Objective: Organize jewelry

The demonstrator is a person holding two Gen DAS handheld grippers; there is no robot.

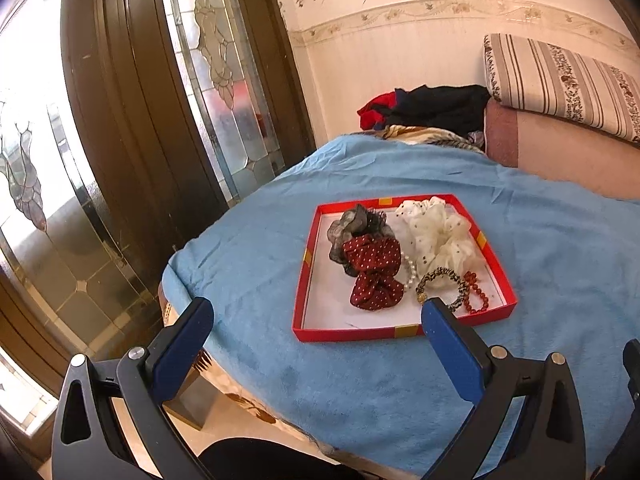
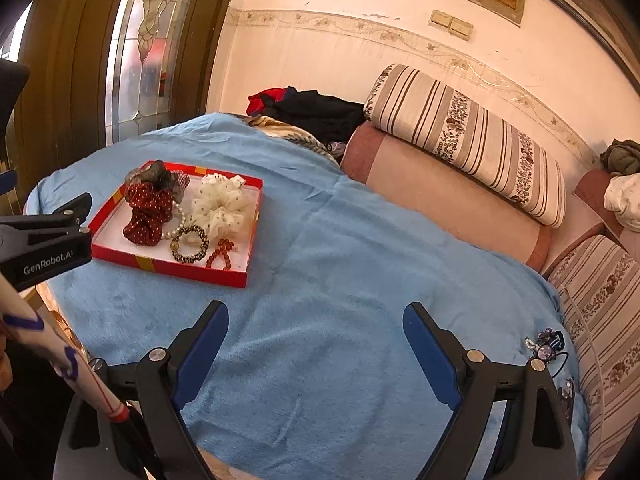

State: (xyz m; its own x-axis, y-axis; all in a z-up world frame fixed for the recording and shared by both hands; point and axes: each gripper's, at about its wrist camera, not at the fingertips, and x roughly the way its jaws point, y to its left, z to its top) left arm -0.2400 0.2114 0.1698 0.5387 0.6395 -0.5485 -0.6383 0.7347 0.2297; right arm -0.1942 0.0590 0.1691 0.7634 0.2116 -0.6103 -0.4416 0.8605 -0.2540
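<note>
While I hold both grippers over the blue blanket point(image 2: 320, 240), the red tray point(image 1: 496, 268) sits flat on it with a white floor and yellow patches along its low rim. Contents from my left wrist view: a grey sheer scrunchie point(image 1: 352, 224) at the far left, a dark red dotted scrunchie point(image 1: 374, 272) just in front of and touching it, a cream dotted scrunchie point(image 1: 436, 236) on the right side, a pearl strand point(image 1: 410, 274) running between the red and cream ones, a gold-and-black bracelet point(image 1: 440, 276) near the front rim, and a red bead bracelet point(image 1: 476, 292) just beside it at the front right corner. The tray's long axis runs away from the left camera, slightly skewed, with one short side nearest me. My left gripper point(image 1: 316, 316) points down at a slant toward the tray's near edge, jaws spread wide with nothing between them; its right finger point(image 1: 448, 332) overlaps the front rim in the view, contact not resolvable. My right gripper point(image 2: 316, 324) hangs over bare blanket well right of the tray, tilted down, jaws released and empty. A small beaded hair tie cluster point(image 2: 546, 344) lies on the blanket near the striped cushion point(image 2: 468, 140), to the right of the right gripper.
</note>
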